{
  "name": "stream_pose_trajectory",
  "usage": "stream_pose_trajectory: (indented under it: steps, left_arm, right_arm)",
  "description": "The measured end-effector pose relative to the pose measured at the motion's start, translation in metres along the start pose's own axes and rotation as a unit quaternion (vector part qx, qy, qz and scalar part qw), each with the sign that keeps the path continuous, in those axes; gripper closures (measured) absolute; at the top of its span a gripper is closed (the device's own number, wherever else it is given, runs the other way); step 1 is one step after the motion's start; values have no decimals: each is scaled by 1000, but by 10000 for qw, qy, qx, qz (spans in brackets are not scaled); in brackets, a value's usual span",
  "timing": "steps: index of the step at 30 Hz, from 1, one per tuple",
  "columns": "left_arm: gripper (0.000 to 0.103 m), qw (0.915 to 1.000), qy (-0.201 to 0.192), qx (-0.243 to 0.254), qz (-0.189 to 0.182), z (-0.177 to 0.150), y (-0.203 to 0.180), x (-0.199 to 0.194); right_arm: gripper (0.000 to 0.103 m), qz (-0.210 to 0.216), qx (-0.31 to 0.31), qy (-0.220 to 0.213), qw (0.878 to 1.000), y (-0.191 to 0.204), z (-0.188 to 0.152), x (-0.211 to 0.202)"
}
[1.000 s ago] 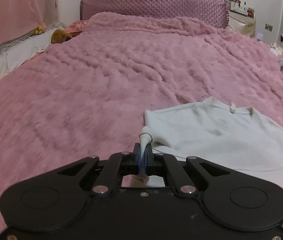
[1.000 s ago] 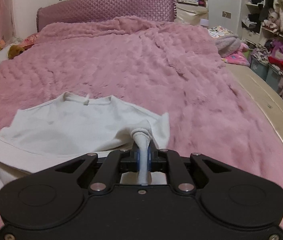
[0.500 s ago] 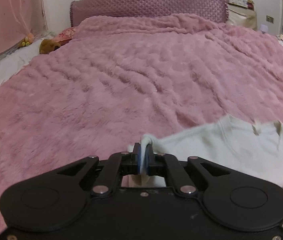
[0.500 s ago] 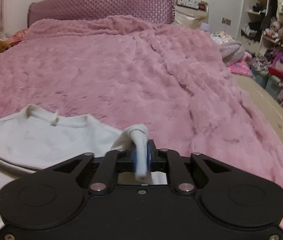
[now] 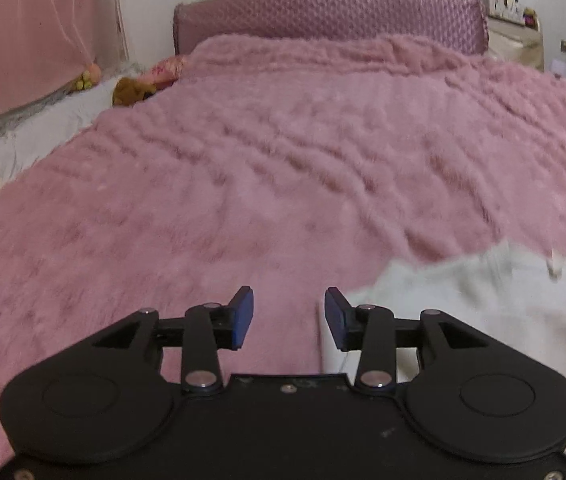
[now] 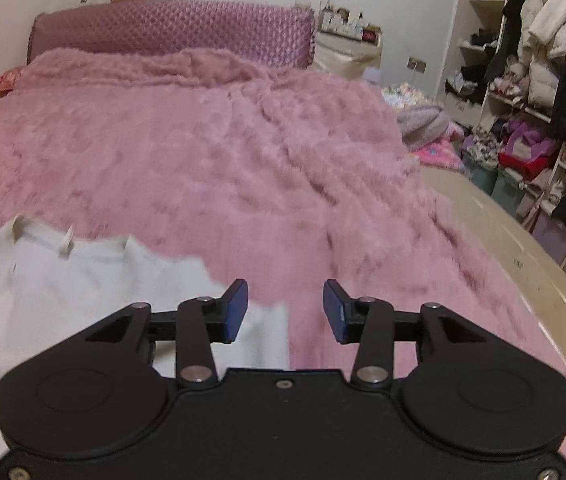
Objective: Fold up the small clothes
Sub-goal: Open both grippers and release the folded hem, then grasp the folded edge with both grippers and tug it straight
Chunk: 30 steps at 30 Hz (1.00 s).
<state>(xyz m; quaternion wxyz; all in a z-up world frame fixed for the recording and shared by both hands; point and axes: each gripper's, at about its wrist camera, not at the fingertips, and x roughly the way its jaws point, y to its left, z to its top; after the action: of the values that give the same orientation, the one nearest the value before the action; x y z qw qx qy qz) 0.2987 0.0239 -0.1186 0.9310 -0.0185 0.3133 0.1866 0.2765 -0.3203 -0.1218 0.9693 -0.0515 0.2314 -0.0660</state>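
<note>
A small white garment lies flat on the pink fluffy blanket, its neckline towards the headboard. In the left wrist view it fills the lower right, and my left gripper stands open just left of its edge, holding nothing. In the right wrist view the white garment fills the lower left, with my right gripper open over its right edge and nothing between the blue pads. Both views are blurred by motion.
The pink blanket covers the whole bed up to a quilted purple headboard. Shelves with hanging coats and clothes stand at the right, beyond a beige floor strip. Soft toys and pink curtains are at the left.
Both grippers have opened and let go of the garment's corners, which they held pinched earlier. The garment now lies on the blanket, and both cameras have shifted outwards.
</note>
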Motion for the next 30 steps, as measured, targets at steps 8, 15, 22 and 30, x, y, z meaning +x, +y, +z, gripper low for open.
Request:
stream_pose_trajectory:
  steps: [8, 15, 22, 30]
  left_arm:
    - [62, 9989, 467, 91, 7, -33, 4, -30]
    - [60, 9977, 623, 25, -256, -55, 0, -59]
    - [53, 9922, 1152, 249, -403, -81, -8, -42]
    - [48, 9875, 1433, -47, -660, -105, -3, -20]
  right_arm:
    - [65, 93, -143, 427, 9989, 0, -27, -41]
    - [65, 177, -29, 575, 9982, -9, -44, -78]
    - [63, 169, -125, 1001, 9948, -15, -67, -66]
    - [61, 560, 153, 999, 9933, -15, -82, -55]
